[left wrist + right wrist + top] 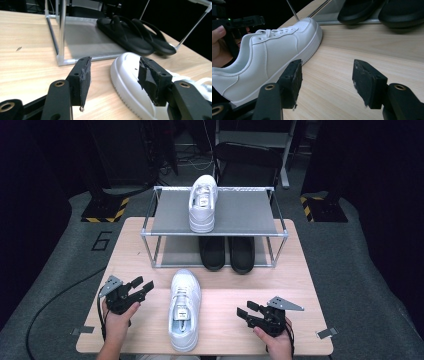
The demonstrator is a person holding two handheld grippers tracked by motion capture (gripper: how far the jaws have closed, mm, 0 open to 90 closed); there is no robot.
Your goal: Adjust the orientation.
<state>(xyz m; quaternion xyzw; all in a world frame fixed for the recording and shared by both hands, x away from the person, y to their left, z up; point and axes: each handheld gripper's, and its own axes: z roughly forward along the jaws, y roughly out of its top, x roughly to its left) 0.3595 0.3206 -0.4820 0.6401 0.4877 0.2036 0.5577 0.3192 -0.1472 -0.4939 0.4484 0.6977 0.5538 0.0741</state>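
Both my grippers empty, jaws spread: left gripper (pixel 142 285) w/ white leather lace-up sneaker (pixel 184 309) just right of its fingers, right gripper (pixel 246 312) opposite, flanking it, prob. to lift onto the metal-frame shoe rack (pixel 215 234).

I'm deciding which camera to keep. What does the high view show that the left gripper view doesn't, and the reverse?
The high view adds a second white sneaker on the rack's top shelf, and the left claw and right claw, open either side of the table sneaker. The left gripper view adds frayed pads close up. Both share the table sneaker and the black sandals.
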